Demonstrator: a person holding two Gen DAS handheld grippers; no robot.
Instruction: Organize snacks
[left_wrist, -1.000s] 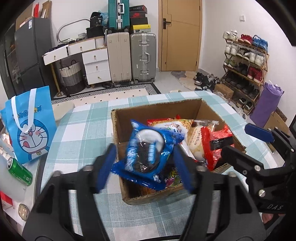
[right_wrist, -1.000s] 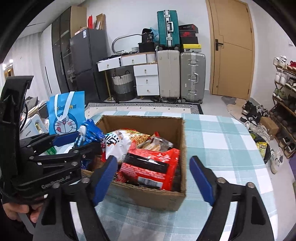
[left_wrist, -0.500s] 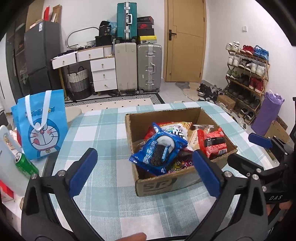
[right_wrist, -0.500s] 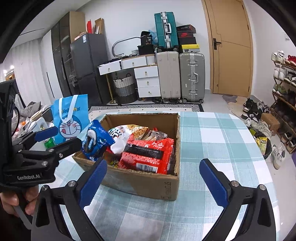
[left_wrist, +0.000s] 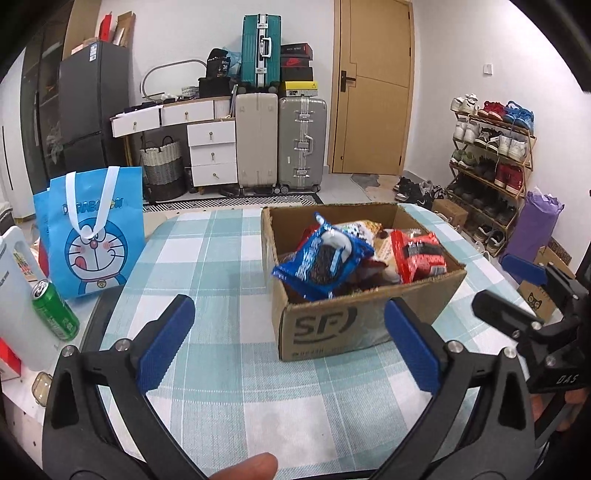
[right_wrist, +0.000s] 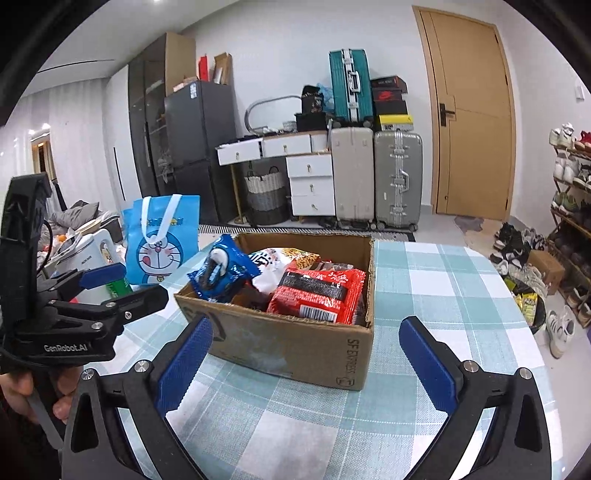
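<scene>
A cardboard box (left_wrist: 364, 325) printed "SF" stands on the table with a teal-and-white checked cloth (left_wrist: 207, 258), filled with snack packs. A blue cookie packet (left_wrist: 325, 258) leans over the box's near-left rim, propped on the other packs; a red noodle pack (left_wrist: 419, 254) lies flat on top at the right side, with a pale printed snack bag (right_wrist: 273, 264) between and behind them.

The left gripper (left_wrist: 288, 345) has just been opening and now stands wide, nothing between its blue pads, short of the box's front wall. The right gripper (right_wrist: 306, 363) has likewise just spread wide and holds nothing; the box's front corner sits beyond its gap, untouched.

Left of the box, well apart, a blue cartoon-cat tote bag (left_wrist: 94, 232) stands at the table edge, with a green drink can (left_wrist: 55, 310) and a white jug (left_wrist: 14, 295) beside it.

The left wrist view alone shows the can clearly, a fingertip (left_wrist: 247, 467) at the bottom edge, a purple roll (left_wrist: 537, 225) by the shoe rack (left_wrist: 491, 162), and the right gripper's side. The right wrist view alone shows the hand (right_wrist: 22, 391) on the left gripper's handle and the box's "SF EXPRESS" side.
</scene>
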